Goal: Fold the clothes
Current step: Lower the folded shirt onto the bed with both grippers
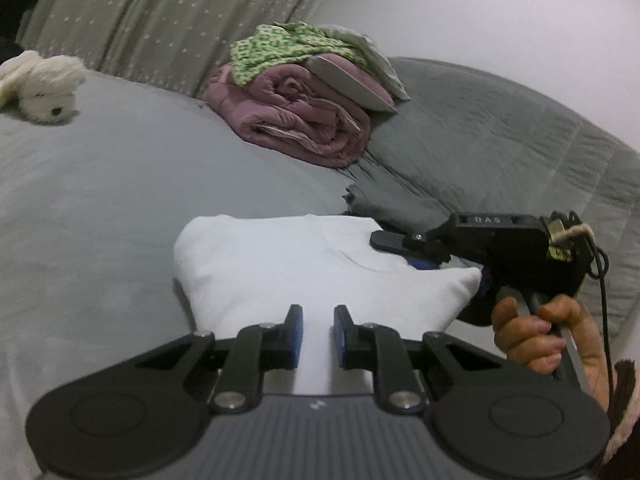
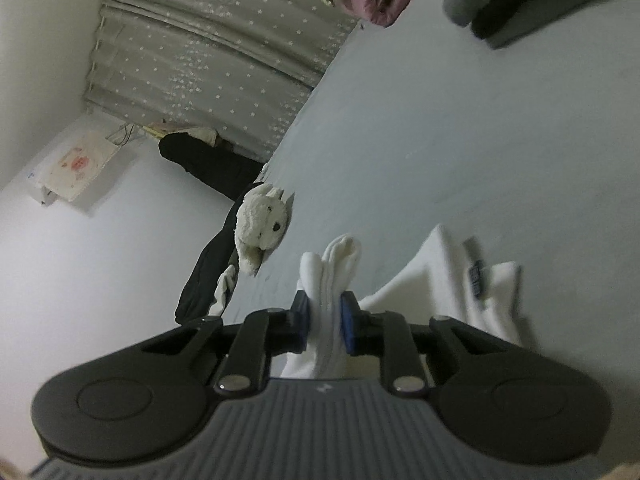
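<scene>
A white garment [image 1: 288,268] lies partly folded on the grey bed sheet [image 1: 100,208]. My left gripper [image 1: 318,330] hovers over its near edge with the jaws a little apart and white cloth between the pads; whether they pinch it is unclear. My right gripper [image 1: 386,240] comes in from the right, held by a hand [image 1: 536,332], and is clamped on the garment's right side. In the right wrist view my right gripper [image 2: 325,316] is shut on a bunched fold of the white garment [image 2: 436,276], which carries a dark label [image 2: 475,276].
A rolled pink quilt [image 1: 308,116] with green patterned cloth [image 1: 280,50] on top sits at the back of the bed. A grey quilt [image 1: 500,144] lies at the right. A white plush toy [image 1: 44,84] rests at the left, also in the right wrist view [image 2: 262,232].
</scene>
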### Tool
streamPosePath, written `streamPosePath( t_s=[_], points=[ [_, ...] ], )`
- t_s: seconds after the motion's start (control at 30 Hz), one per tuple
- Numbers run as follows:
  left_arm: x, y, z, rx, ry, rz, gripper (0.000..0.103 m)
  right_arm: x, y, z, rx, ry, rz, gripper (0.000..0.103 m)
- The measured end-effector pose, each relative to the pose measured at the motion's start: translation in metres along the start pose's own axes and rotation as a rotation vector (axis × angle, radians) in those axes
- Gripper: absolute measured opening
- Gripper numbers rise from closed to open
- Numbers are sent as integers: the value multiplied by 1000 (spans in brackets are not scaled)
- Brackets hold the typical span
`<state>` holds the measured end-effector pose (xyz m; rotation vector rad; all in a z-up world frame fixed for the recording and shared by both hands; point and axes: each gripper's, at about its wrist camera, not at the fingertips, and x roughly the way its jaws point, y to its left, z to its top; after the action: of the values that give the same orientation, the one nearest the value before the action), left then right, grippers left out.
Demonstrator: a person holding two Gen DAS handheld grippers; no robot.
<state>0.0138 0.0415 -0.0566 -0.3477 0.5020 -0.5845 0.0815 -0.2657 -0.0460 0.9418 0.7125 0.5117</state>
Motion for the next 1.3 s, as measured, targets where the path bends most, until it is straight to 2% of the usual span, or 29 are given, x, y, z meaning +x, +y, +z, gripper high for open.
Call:
streamPosePath(
  t_s=[0.23, 0.4, 0.57, 0.73, 0.8, 0.83, 1.0, 1.13, 1.3],
  points=[
    [14, -11, -6, 52, 39, -17, 17, -11, -14, 3, -5, -1, -36, 19],
    [23, -23, -7, 81, 48, -31, 17, -19, -19, 6, 6, -34, -28, 18],
    [36, -28, -15, 99, 62, -21, 17, -13, -22, 6, -18, -47, -77, 18],
    [39, -33, -18, 126, 61, -8, 17, -17, -16, 4, -92, -63, -140, 25],
    [38, -33, -19, 129, 60, -8, 17, -23, -8, 3, -148, -78, -145, 36],
    [38, -33, -19, 130, 60, -7, 17, -28, -4, 2, -171, -80, -134, 36],
    [39, -34, -18, 139, 58, -3, 17, -41, 5, -4, -234, -12, -132, 36],
    [38, -35, -19, 147, 57, 1, 17, -40, -5, -6, -185, 69, -132, 36],
    [39, -37, -20, 161, 55, 10, 17, -35, -12, -4, -158, 98, -157, 35]
  ],
)
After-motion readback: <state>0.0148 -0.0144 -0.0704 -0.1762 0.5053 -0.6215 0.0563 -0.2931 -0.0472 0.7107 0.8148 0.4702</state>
